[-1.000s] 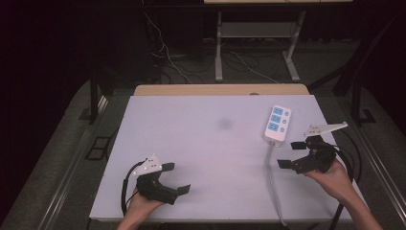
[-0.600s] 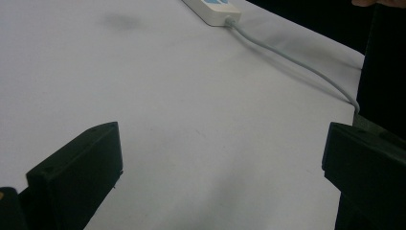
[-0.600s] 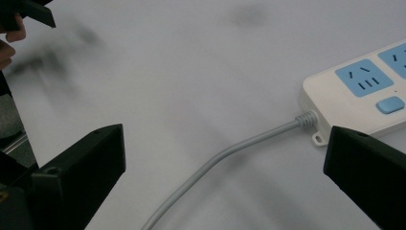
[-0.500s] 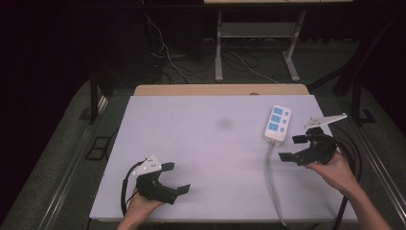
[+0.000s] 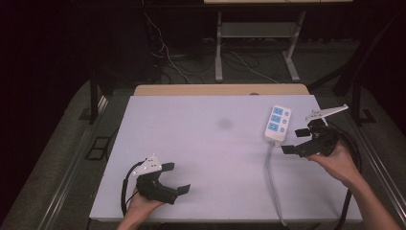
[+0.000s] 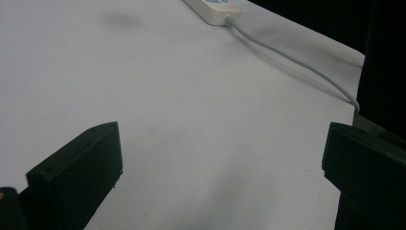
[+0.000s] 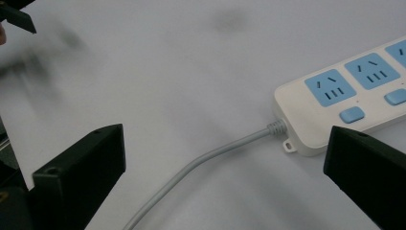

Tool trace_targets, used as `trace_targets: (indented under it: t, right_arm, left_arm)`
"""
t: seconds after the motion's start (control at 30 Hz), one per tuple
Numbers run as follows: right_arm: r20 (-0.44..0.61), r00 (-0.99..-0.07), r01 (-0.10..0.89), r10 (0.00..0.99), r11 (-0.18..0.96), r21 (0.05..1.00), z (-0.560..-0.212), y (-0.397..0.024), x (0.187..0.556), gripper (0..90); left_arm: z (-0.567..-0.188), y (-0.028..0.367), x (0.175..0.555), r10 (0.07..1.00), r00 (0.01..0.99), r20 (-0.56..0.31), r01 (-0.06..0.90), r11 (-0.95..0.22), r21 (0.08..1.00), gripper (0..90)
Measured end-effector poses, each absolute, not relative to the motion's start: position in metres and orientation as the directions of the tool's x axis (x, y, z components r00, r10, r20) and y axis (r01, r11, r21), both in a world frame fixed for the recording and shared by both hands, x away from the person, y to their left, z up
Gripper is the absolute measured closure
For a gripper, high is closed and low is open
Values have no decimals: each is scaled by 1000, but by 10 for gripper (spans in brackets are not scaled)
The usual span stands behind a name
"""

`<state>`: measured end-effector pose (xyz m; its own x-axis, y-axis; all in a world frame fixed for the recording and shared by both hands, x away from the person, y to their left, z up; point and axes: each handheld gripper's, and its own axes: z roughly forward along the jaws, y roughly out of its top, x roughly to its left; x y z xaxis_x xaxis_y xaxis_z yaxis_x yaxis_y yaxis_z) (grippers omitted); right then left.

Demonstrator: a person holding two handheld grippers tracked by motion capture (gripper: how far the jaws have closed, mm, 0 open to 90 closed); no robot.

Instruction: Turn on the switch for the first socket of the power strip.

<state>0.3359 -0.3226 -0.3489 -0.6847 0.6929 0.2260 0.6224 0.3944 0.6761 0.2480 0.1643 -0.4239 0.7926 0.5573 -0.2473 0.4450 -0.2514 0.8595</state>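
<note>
**Right gripper stood nearest the power strip**

The white plastic power strip with blue sockets lay on the right side of the white table, its long axis running away from the person and its grey cord trailing back toward the near edge. The right gripper hovered just beside its cord end, jaws wide apart and empty. The left gripper sat well apart at the near-left, jaws also spread.

Wide-parted tongs hover over the white table; a power strip trails its cord.
</note>
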Motion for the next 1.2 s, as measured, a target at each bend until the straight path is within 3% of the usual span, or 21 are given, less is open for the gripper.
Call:
trace_targets:
  t: [1.2]
  right_arm:
    - [201,-638,642,743,369,672,-336,-338,395,2]
  left_arm:
    - [-424,165,248,558,792,-248,444,-249,861,0]
